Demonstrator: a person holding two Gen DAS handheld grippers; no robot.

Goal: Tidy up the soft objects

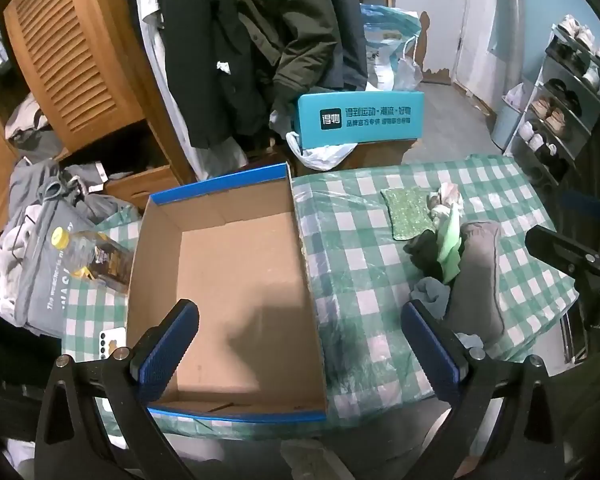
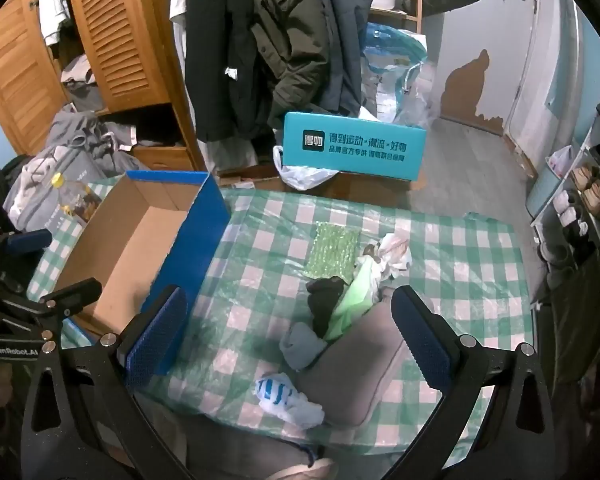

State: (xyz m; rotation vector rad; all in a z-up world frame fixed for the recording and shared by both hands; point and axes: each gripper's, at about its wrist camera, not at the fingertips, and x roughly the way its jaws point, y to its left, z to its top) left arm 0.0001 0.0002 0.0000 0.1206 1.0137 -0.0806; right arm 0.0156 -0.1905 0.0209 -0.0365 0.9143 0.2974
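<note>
An open cardboard box with a blue rim [image 1: 236, 276] [image 2: 140, 236] stands empty on the checked table. To its right lies a pile of soft things: a grey cushion [image 2: 356, 372] [image 1: 478, 280], a grey-blue sock [image 2: 302, 344], a black cloth [image 2: 326, 300], a light green cloth [image 2: 354, 304] [image 1: 452, 240], a white and blue cloth [image 2: 284, 398], a crumpled white cloth [image 2: 394, 254] and a glittery green pad [image 2: 332, 254] [image 1: 408, 212]. My left gripper [image 1: 300, 344] is open above the box's near part. My right gripper [image 2: 292, 336] is open just above the pile.
A bottle with a yellow cap [image 1: 96, 256] and a phone [image 1: 112, 342] lie left of the box. A teal shoe box [image 2: 354, 146] stands beyond the table. Coats hang behind; a wooden wardrobe [image 1: 72, 60] is at left, a shoe rack [image 1: 568, 92] at right.
</note>
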